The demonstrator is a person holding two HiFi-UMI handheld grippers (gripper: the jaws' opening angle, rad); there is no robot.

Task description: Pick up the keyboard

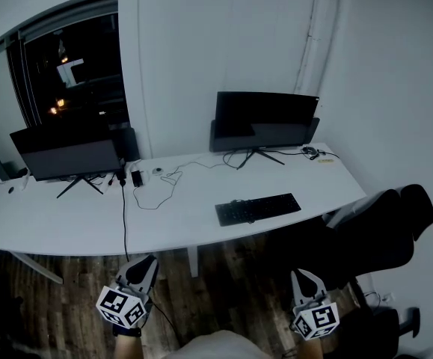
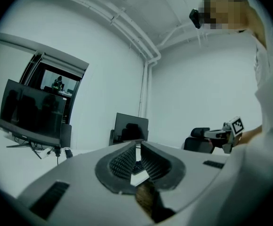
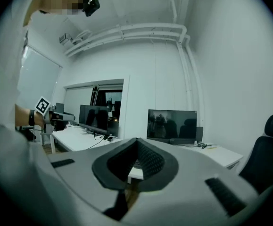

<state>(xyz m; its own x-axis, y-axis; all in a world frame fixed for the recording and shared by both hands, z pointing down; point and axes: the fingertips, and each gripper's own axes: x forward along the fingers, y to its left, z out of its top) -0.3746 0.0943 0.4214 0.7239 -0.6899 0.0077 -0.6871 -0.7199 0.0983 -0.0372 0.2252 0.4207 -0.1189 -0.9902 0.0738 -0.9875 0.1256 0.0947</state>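
We are finding the flat black rectangular keyboard (image 1: 257,209) lying on the long white desk (image 1: 186,226), close to its near edge and in front of the right-hand black flat-screen monitor (image 1: 265,120). Nothing is touching it.

The left gripper (image 1: 147,260) is hovering over the dark wooden floor (image 1: 231,290), short of the desk edge and well apart from the keyboard. In the left gripper view its ribbed dark fingers (image 2: 124,161) are meeting at the tips and gripping nothing.

The right gripper (image 1: 303,274) is hovering on the near side of the desk as well, below and slightly right of the keyboard. In the right gripper view its jaws are sitting fully together and empty.

A second black monitor (image 1: 66,149) is standing at the desk's left end, with a thin black cable (image 1: 124,208) running from it over the near edge. A black office chair (image 1: 377,226) is standing at the desk's right end.
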